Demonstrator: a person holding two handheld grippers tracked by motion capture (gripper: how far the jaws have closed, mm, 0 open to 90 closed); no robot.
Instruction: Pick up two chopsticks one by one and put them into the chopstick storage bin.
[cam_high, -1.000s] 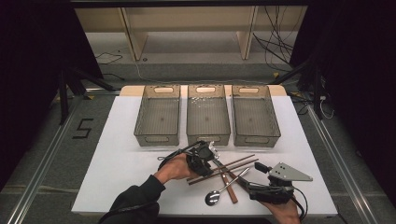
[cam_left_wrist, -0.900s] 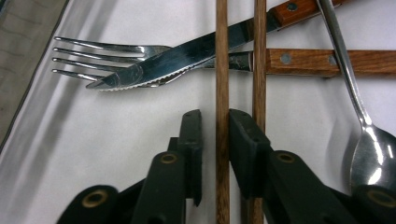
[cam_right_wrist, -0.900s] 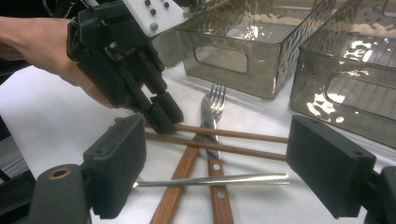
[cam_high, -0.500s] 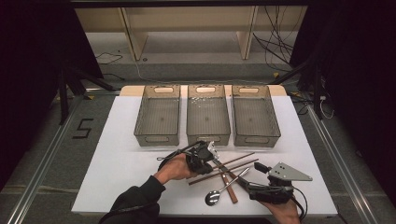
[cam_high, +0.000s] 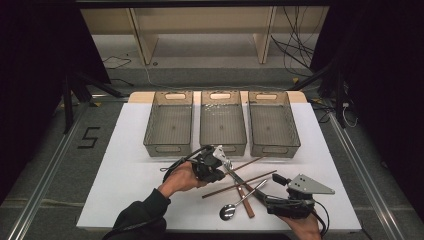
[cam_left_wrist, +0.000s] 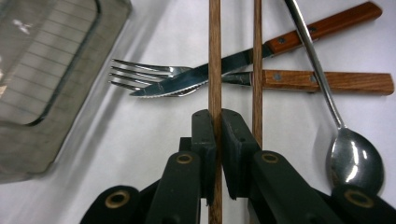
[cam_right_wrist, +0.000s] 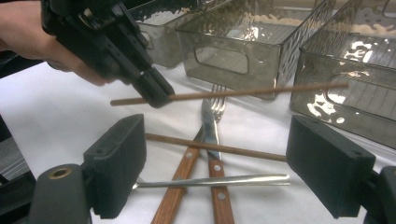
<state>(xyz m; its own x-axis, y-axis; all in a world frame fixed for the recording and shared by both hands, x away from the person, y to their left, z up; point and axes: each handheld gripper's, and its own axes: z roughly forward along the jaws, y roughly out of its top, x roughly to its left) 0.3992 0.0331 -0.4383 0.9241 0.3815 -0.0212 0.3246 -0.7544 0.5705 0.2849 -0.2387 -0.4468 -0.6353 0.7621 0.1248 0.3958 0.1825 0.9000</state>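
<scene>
1. White tabletop (cam_high: 115, 165) carried three smoky clear bins in a row at its far side: left bin (cam_high: 169, 122), middle bin (cam_high: 222, 121), right bin (cam_high: 273, 122).
2. Just in front of the left and middle bins, the left gripper (cam_high: 216, 165) had its jaws closed tight on one wooden chopstick (cam_left_wrist: 215, 56), pinched near its end and lifted off the table, as the right gripper view showed.
3. Beneath it lay the second chopstick (cam_right_wrist: 215, 147), and the fork (cam_left_wrist: 149, 74) and knife (cam_left_wrist: 210, 72) with wooden handles crossed each other.
4. Right of them, the spoon (cam_high: 229, 211) lay with its bowl nearest the person.
5. At the near right, the right gripper (cam_right_wrist: 233, 168) hung with its jaws wide apart, holding nothing, aimed at the cutlery pile.
</scene>
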